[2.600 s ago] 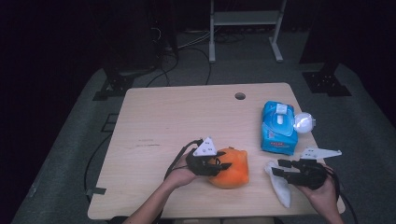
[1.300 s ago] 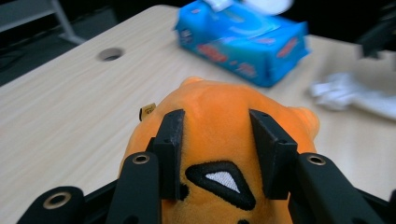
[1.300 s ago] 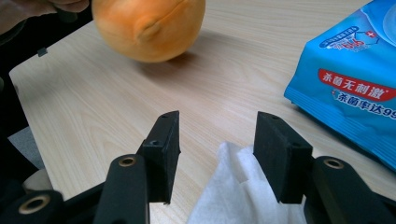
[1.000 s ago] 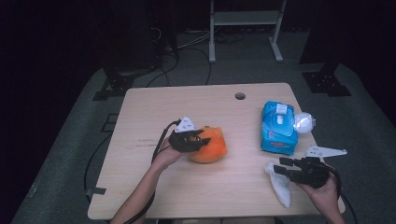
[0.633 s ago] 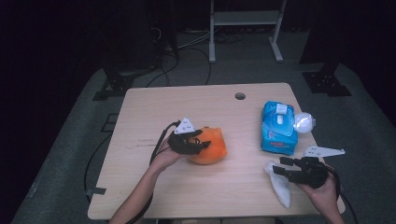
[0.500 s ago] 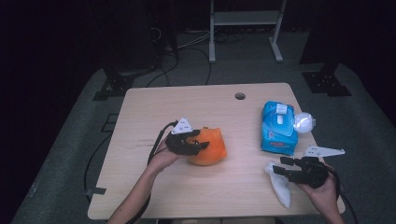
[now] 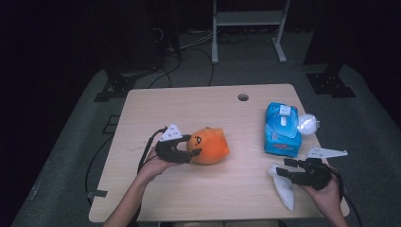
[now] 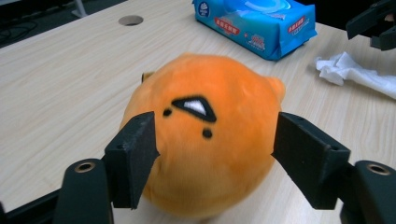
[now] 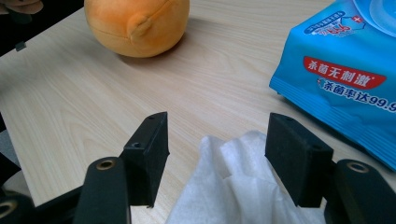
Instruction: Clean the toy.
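An orange plush toy [image 7: 208, 145] with a small black face lies on the wooden table [image 7: 189, 104], left of centre. My left gripper [image 7: 191, 145] is at its left side. In the left gripper view the plush [image 8: 205, 140] sits between the jaws of the left gripper [image 8: 212, 154], which have just been opening; the right pad stands off it. Near the front right, my right gripper [image 7: 283, 167] is open over a crumpled white wipe [image 7: 283, 189]. Its jaws have just been opening too, with the wipe [image 9: 233, 186] lying loose between the pads of the right gripper [image 9: 217, 158].
A blue pack of wet wipes [image 7: 282, 130] lies at the right, with a round white lid [image 7: 307, 125] beside it. A cable hole [image 7: 243, 97] is near the table's far edge. Dark floor, stands and cables surround the table.
My left gripper carried the plush left and away from me, then its jaws opened and it drew back a little to the left. The plush stays put. The right hand has kept still.
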Demonstrator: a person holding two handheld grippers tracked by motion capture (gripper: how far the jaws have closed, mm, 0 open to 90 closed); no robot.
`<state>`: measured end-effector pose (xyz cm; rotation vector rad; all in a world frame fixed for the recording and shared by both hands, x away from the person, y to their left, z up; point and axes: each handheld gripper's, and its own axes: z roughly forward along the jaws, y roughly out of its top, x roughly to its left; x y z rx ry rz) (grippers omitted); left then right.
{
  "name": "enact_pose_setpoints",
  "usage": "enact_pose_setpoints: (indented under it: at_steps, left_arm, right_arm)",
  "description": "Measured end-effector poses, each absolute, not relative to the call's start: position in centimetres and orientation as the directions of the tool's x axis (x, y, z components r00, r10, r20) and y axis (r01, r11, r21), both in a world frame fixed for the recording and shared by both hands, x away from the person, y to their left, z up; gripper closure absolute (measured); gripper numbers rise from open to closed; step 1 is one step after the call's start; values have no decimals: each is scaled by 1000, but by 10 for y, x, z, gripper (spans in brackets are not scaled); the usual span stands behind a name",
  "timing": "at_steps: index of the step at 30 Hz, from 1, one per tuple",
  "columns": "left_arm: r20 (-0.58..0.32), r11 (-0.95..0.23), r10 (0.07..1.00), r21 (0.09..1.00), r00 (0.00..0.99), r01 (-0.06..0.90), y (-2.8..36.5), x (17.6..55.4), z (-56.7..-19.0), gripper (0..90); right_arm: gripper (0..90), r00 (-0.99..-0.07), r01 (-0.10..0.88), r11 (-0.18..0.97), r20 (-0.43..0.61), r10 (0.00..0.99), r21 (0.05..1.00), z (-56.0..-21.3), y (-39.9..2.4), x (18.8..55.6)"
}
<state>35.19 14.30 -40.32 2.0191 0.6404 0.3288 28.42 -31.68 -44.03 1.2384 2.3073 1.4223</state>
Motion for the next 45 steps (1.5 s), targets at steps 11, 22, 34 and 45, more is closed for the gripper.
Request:
enact_pose_setpoints:
  at_steps: [11,22,34,45]
  left_arm:
    - [-49,-382,576,866,816,322,158,337,-407,262]
    - [-56,-378,589,863,806,336,167,326,-413,236]
    - [-71,-374,610,852,790,366,182,314,-424,214]
    - [-81,-365,628,848,774,384,189,307,-431,188]
  right_arm:
    - [381,-641,565,203,271,718,800,-441,-318,284]
    - [380,-641,563,199,272,718,802,-440,-319,282]
    - [378,-645,562,207,267,716,801,-440,-317,281]
    - [376,-646,564,212,267,715,798,-440,-316,281]
